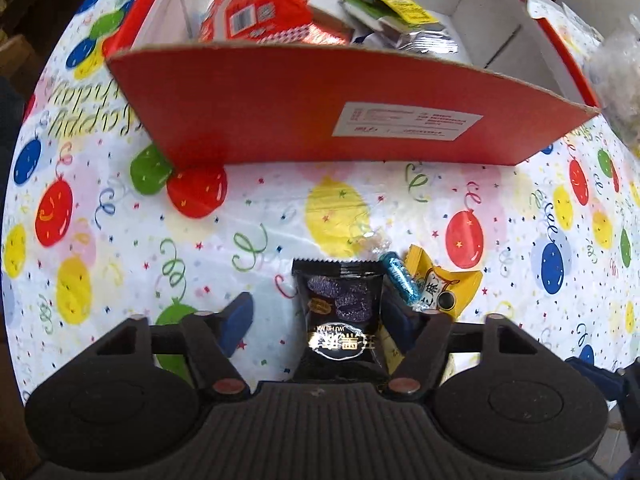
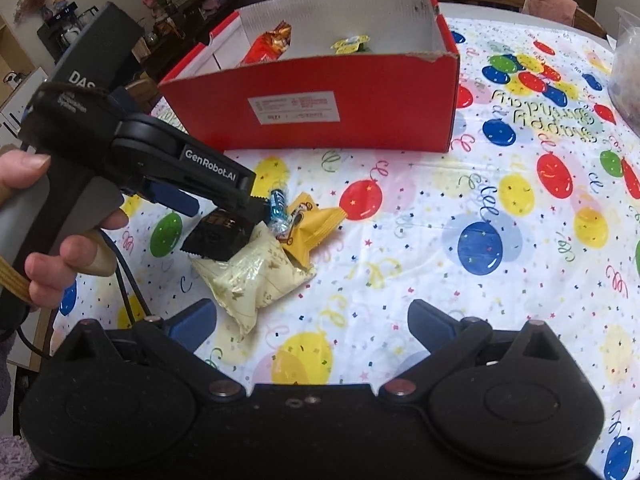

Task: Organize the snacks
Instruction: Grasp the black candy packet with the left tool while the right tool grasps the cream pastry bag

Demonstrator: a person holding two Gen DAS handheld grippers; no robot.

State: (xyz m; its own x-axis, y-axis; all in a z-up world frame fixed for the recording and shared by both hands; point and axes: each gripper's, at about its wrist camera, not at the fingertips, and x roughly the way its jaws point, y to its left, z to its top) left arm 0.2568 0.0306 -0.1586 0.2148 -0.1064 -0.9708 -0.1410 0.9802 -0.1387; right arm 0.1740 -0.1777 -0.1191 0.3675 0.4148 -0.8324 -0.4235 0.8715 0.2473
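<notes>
The left gripper (image 1: pixel 316 312) is reaching over the pile, jaws wide on either side of a glossy black snack packet (image 1: pixel 340 316) with gold lettering, not gripping it. The right gripper (image 2: pixel 312 320) is hovering with jaws wide and empty. Four loose snacks are sitting bunched on the desk (image 2: pixel 460 264): the black packet, one blue foil candy (image 2: pixel 279 202), one yellow packet (image 2: pixel 308 228), one cream pouch (image 2: pixel 256 276). One red cardboard box (image 2: pixel 360 116) behind is holding an orange-red bag (image 1: pixel 260 8) and several small sachets (image 1: pixel 384 0).
</notes>
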